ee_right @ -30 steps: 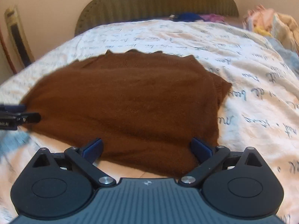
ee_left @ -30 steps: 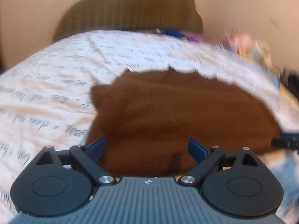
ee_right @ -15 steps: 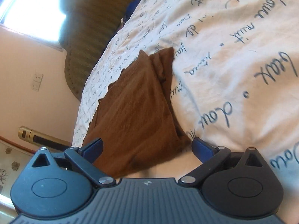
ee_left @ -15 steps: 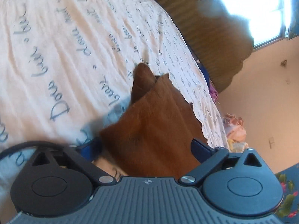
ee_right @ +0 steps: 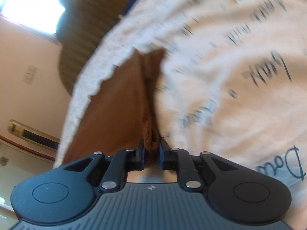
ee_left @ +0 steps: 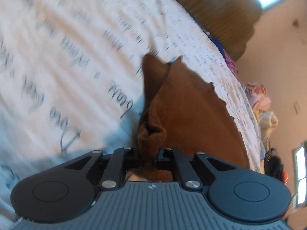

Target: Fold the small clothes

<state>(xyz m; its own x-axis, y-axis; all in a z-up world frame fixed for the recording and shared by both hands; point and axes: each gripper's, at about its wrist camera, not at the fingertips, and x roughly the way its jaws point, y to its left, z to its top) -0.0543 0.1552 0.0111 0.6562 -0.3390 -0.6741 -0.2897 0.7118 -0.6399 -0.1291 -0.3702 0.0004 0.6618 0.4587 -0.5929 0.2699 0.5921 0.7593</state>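
The left gripper point(ee_left: 148, 153) was rolled to one side, so the bed ran slantwise through its view. Its jaws were closing, and a bunched near corner of the brown garment point(ee_left: 188, 103) was already pinched between them, the cloth puckered into a thick fold right at the fingers. From there the garment stretched away across the white bedspread point(ee_left: 63, 61) (printed all over with dark handwriting, much of it blurred). Its far edge was ragged and one flap stood up in a point. Beyond the bedspread rose a dark ribbed headboard point(ee_left: 216, 9), with a bright window above it, and a heap of pale clothes point(ee_left: 262, 105) lay at the bed's far side against the peach wall.

The right gripper point(ee_right: 151, 154) was rolled the opposite way. Its jaws were closing too, their blue pads point(ee_right: 161, 153) pressed on a narrow ridge of the same brown garment point(ee_right: 115, 103), which lay on the bedspread point(ee_right: 230, 76) and ran off toward the headboard point(ee_right: 86, 28). A brass-ended dark bar point(ee_right: 28, 132) stood against the wall at the left.
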